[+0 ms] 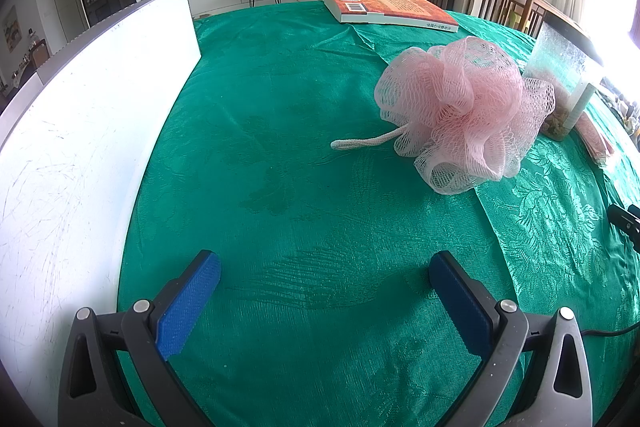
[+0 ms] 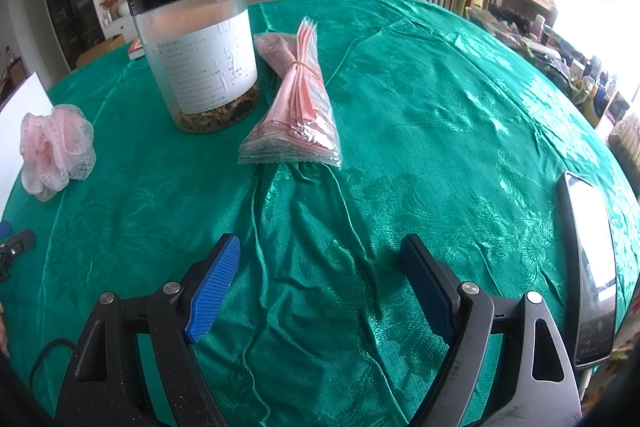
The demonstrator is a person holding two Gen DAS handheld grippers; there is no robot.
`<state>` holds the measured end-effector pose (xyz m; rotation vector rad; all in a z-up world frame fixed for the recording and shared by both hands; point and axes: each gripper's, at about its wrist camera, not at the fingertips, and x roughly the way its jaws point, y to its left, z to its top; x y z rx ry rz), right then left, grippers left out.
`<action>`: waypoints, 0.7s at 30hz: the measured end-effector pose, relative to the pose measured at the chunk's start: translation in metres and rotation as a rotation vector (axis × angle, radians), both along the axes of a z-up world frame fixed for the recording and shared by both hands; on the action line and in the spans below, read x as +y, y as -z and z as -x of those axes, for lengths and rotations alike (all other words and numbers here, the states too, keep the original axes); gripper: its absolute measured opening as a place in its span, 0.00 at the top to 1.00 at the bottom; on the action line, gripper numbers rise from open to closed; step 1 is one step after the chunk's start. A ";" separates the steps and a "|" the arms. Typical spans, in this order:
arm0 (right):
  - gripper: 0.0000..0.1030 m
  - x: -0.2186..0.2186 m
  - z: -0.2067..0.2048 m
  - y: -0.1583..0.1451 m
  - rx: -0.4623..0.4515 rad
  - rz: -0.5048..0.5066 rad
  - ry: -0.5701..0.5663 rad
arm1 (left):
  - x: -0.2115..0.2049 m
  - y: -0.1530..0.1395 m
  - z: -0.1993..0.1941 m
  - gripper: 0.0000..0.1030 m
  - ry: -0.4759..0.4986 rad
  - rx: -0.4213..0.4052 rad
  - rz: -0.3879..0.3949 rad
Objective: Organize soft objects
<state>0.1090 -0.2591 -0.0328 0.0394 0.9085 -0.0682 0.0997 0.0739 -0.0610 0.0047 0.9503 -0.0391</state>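
Observation:
A pink mesh bath pouf [image 1: 460,111] with a white cord loop [image 1: 362,143] lies on the green tablecloth [image 1: 304,187], ahead and to the right of my left gripper [image 1: 324,267], which is open and empty low over the cloth. The pouf also shows in the right wrist view [image 2: 56,149] at the far left. My right gripper [image 2: 320,259] is open and empty above the wrinkled cloth. A bundle of pink sachets [image 2: 298,99] tied with a rubber band lies ahead of it.
A white board [image 1: 80,131] stands along the left. An orange book [image 1: 390,9] lies at the far edge. A clear jar with black lid [image 2: 200,51] stands left of the sachets. A phone [image 2: 590,267] lies at the right. Chairs stand beyond the table.

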 end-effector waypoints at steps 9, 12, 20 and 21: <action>0.18 0.000 0.000 0.000 0.000 0.000 0.000 | 0.000 0.000 0.000 0.00 0.000 0.000 0.000; 0.18 0.000 0.000 0.000 0.000 0.000 0.000 | -0.003 -0.003 -0.003 0.00 0.043 0.047 0.013; 0.17 0.000 0.000 0.000 0.000 0.000 -0.001 | -0.063 -0.053 -0.028 0.00 0.208 -0.062 -0.090; 0.17 0.000 0.000 0.000 0.000 0.000 -0.001 | -0.072 -0.050 -0.039 0.00 0.218 -0.048 -0.114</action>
